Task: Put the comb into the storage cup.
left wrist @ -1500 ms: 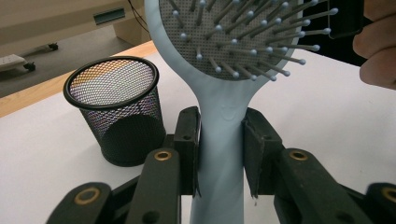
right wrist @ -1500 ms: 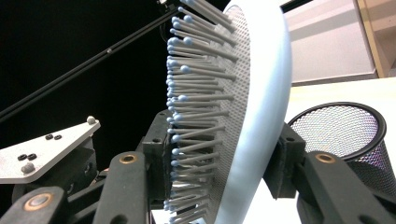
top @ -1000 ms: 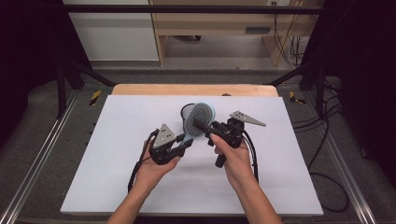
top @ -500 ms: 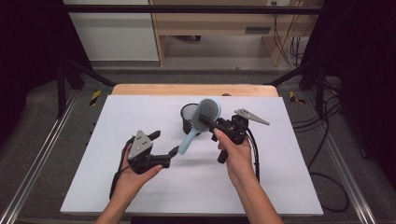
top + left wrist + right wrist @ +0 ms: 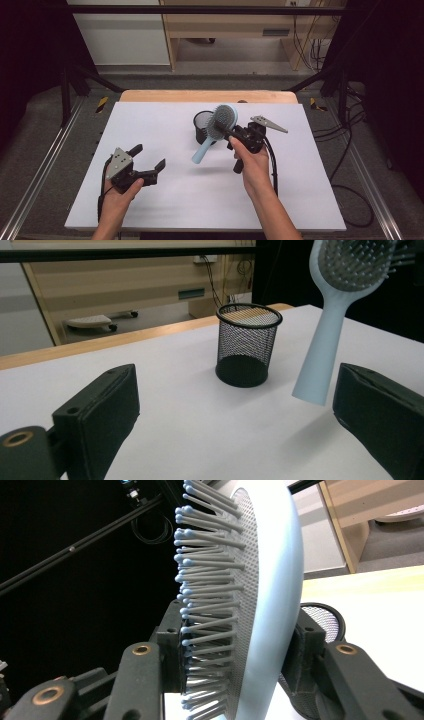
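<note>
High view: your right gripper sits just right of the tabletop centre, toward the far edge, jaws clamped on the head of the light blue hairbrush. Brush is off the surface, tilted, handle pointing down and toward the near left, head up over the black mesh cup. Cup stands upright near the middle of the far edge, just beside the brush head.

Right gripper view: brush head edge-on between your jaws, one pad pressed into the bristles, the other on the smooth back. Mesh cup rim peeks out behind it.

Your left gripper is near the near-left corner, well apart from the brush, jaws spread wide and just been opening, nothing between them.

Left gripper view: both black pads far apart at the bottom, bare tabletop between; cup stands ahead, brush handle hangs at the right, its end clear of the surface and not touching your jaws.
</note>
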